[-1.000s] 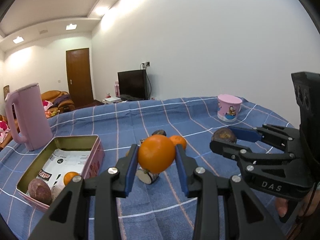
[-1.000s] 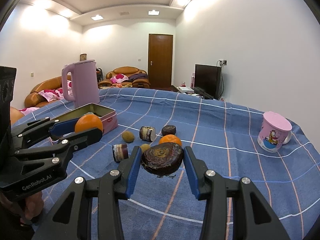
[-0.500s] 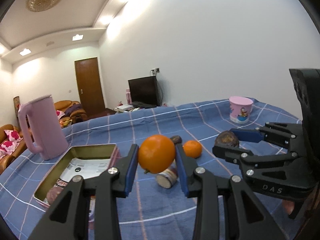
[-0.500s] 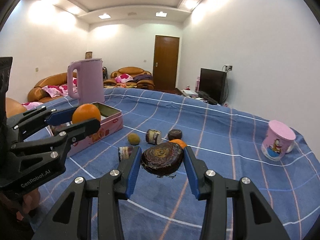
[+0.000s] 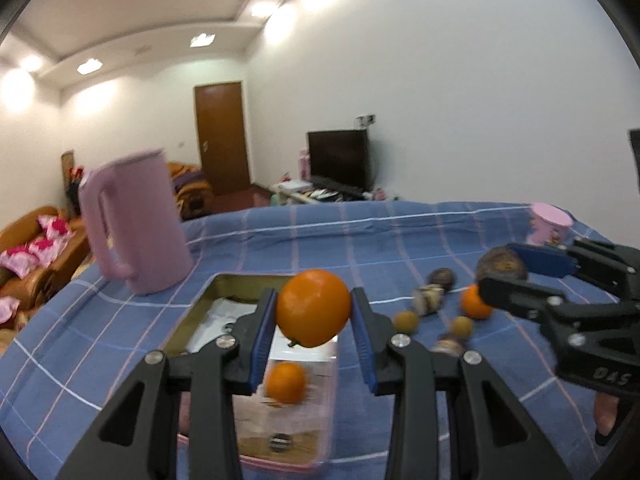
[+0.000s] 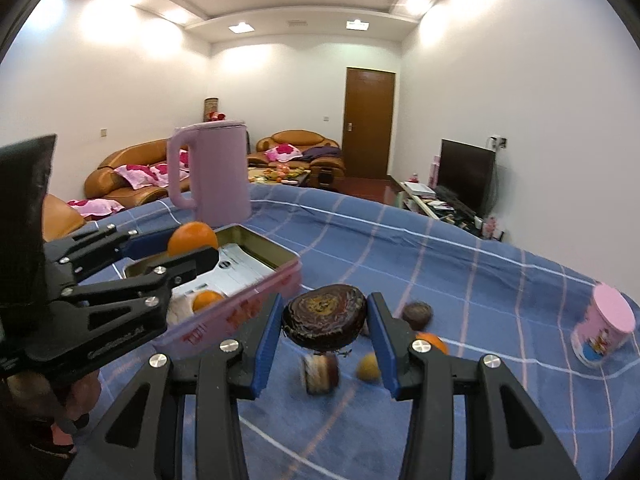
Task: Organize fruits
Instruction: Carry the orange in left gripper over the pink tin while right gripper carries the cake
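Both fruits pinched, carried over the tin

Our left gripper squeezes a firm, smooth orange across its middle; our right gripper clamps a dark, wrinkled fruit, probably softer, near the tin.

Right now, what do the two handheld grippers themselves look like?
Both are alike. The left gripper and the right gripper have matte black angular linkage arms with silver screw heads and jaws lined with flat blue pads. Each side panel carries small pale embossed lettering, too blurred to read. No cables or sleeves show.
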A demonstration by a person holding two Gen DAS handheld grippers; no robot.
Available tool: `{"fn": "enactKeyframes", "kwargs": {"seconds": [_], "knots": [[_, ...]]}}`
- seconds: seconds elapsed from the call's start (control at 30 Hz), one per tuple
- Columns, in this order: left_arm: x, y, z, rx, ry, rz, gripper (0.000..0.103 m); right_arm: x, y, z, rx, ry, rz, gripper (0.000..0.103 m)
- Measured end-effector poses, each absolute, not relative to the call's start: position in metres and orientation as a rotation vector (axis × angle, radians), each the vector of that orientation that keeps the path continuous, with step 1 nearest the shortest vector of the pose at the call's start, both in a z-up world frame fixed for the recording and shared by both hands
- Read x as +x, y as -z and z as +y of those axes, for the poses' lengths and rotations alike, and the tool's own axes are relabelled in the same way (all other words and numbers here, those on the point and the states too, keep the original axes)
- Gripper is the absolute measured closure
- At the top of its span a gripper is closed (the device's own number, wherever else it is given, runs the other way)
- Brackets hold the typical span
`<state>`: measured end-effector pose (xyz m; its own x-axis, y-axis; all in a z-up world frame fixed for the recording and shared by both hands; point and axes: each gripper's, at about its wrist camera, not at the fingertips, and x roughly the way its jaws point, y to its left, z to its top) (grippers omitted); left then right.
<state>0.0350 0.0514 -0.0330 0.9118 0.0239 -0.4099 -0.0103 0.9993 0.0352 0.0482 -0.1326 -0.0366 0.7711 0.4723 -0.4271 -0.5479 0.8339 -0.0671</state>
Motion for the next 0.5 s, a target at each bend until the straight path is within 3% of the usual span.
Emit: {"fn": "enactKeyframes", "kwargs": {"seconds": [0.5], "knots": [[0.084, 0.045, 0.138, 0.001, -0.154, 0.558, 0.065, 0.104, 0.050, -0.046, -0.183, -0.663, 0.488, 0.058]]}}
